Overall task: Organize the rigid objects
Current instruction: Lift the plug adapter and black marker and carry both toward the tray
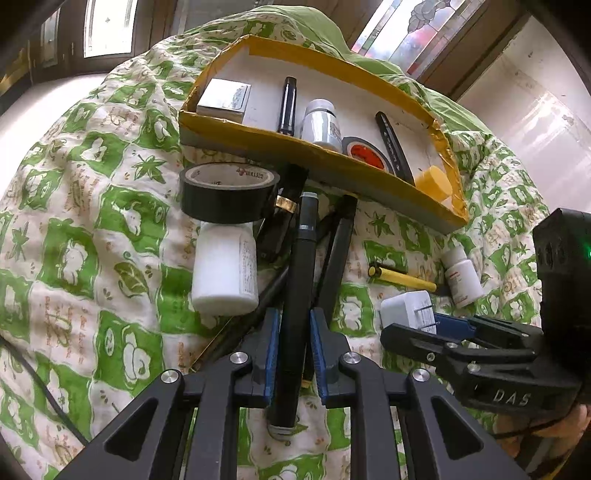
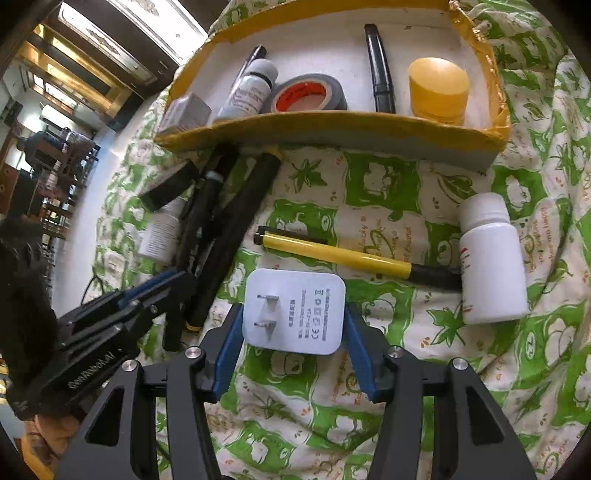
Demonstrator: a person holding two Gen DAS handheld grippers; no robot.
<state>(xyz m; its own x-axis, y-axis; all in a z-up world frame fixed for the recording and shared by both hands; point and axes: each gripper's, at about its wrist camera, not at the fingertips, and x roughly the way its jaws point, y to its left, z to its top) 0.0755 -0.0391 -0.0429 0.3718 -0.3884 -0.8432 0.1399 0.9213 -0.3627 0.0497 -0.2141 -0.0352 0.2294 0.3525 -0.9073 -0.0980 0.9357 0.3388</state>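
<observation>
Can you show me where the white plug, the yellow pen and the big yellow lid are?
Plug [image 2: 295, 310]: right wrist view, on its flat face.
Yellow pen [image 2: 332, 254]: right wrist view, mid-barrel.
Yellow lid [image 2: 437, 79]: right wrist view, on its top.

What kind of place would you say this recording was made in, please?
Probably a home: the objects lie on a green-and-white printed quilt, a stained-glass window shows behind, and a furnished room with wooden trim opens beyond.
</observation>
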